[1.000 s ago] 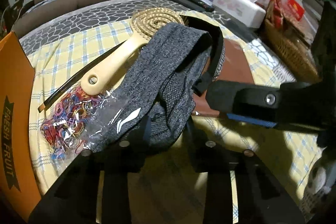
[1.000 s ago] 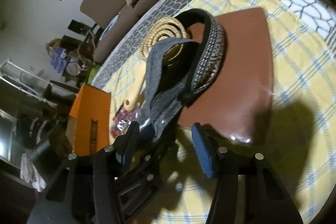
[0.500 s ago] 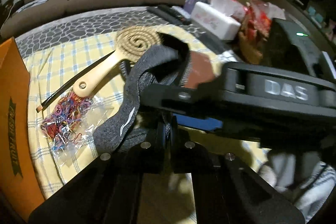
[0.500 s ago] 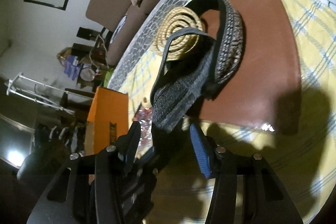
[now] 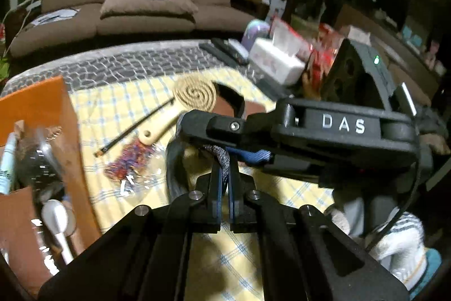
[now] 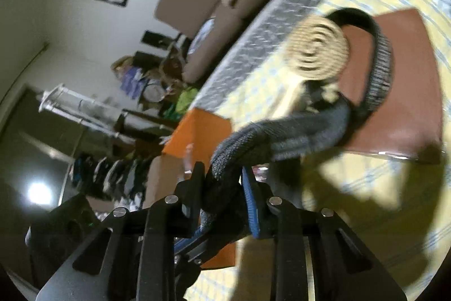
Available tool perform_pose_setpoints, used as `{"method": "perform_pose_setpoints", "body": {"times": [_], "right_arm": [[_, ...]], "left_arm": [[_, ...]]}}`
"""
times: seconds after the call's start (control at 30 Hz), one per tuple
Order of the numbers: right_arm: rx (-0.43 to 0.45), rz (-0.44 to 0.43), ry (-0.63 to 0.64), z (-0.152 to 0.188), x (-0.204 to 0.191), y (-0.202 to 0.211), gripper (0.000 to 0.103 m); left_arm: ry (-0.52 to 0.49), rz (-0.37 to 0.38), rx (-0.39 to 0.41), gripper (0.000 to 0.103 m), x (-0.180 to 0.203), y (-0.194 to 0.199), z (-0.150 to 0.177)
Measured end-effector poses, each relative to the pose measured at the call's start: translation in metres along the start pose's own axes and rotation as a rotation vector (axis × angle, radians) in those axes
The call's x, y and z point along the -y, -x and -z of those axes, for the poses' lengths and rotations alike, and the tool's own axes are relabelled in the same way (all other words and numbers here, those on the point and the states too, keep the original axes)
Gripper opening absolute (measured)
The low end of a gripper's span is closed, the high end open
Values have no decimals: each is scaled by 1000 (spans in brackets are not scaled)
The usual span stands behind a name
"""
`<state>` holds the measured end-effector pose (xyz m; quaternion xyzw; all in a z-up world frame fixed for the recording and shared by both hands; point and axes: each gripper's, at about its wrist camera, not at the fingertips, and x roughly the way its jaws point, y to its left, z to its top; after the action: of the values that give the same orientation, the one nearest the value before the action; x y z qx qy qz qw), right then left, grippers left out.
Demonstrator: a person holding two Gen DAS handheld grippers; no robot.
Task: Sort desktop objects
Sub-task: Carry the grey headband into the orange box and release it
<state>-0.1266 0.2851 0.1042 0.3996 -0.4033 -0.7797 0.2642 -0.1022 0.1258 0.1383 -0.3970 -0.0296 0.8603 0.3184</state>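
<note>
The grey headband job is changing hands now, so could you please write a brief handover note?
Left gripper: shut on the grey headband.
Right gripper: shut on the same headband, crossing over the left.
On the table: spiral brush, bag of elastics, thin black stick, brown pad.
Orange box at left already holds items.
Left: box the headband, then the rest.

- Open orange cardboard box point(image 5: 36, 106) at left edge of yellow checked tablecloth point(image 5: 296, 188), white plastic spoon point(image 5: 57, 219) inside.
- Right of box: clear bag of coloured rubber bands point(image 5: 132, 160), behind it beige spiral-head hairbrush point(image 5: 194, 93) and thin black stick point(image 5: 135, 129).
- Brown leather pad point(image 6: 400, 92) right of hairbrush, black patterned headband point(image 6: 380, 69) on it.
- White tissue box point(image 5: 277, 58) further behind.
</note>
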Motion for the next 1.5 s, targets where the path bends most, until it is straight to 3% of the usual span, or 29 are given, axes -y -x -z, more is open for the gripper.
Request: {"method": "perform_pose_setpoints", "body": {"times": [0.57, 0.73, 0.97, 1.27, 1.5], "right_arm": [[-26, -235, 198, 39, -152, -47, 28], [-41, -267, 238, 54, -177, -68, 32], [-91, -165, 249, 65, -171, -108, 33], [-141, -87, 229, 65, -149, -124, 34], [-194, 33, 176, 66, -120, -130, 34]], "left_arm": [[114, 32, 271, 3, -66, 163, -12], [138, 16, 301, 3, -94, 186, -8], [221, 28, 220, 3, -135, 161, 1], [237, -11, 144, 3, -137, 139, 14], [262, -67, -15, 3, -145, 88, 31]]}}
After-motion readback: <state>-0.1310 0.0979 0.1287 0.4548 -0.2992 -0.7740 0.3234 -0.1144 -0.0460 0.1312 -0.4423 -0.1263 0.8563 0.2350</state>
